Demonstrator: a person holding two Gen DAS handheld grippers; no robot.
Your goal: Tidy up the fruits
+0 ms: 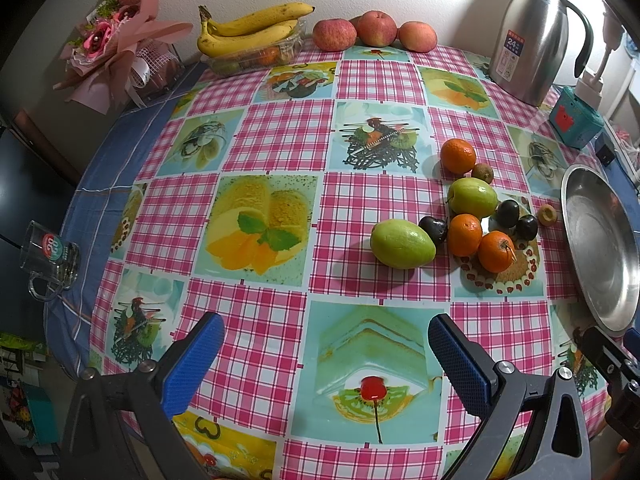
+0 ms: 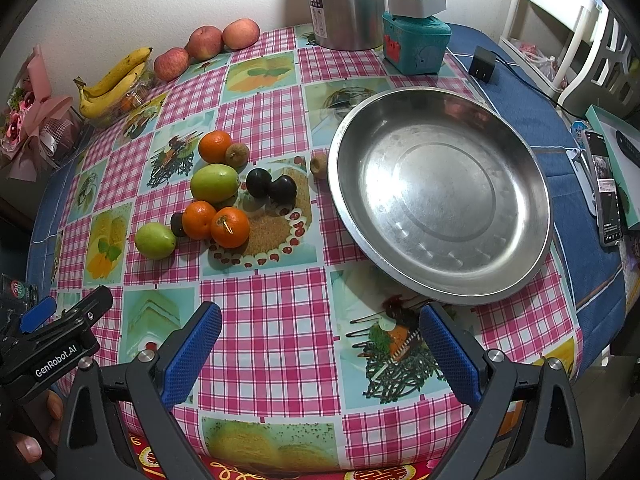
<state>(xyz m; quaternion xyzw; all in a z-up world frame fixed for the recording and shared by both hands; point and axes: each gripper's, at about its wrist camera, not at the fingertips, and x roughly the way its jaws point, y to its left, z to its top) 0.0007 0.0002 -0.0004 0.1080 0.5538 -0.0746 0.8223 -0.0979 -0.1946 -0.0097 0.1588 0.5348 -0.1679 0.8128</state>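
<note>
Round bench [image 2: 276, 320] under a pink-checked cloth with dessert prints

A steel pan [image 2: 440, 192] lies on the cloth; just beside it sit a loose cluster of oranges [image 2: 230, 227], green fruits [image 2: 215, 183], dark plums [image 2: 259, 182] and small brown fruits [image 2: 237, 155]. Along the wall stand apples [image 2: 205, 42], bananas [image 2: 114, 80] on a clear tray, a steel jug [image 2: 344, 4] and a teal box [image 2: 416, 46]. A glass mug [image 1: 50, 256] sits at the left edge.

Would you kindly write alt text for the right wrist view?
An empty steel basin sits on a checked tablecloth, right of a loose cluster of oranges, green fruits and dark plums. The open right gripper hovers in the foreground, holding nothing.
</note>
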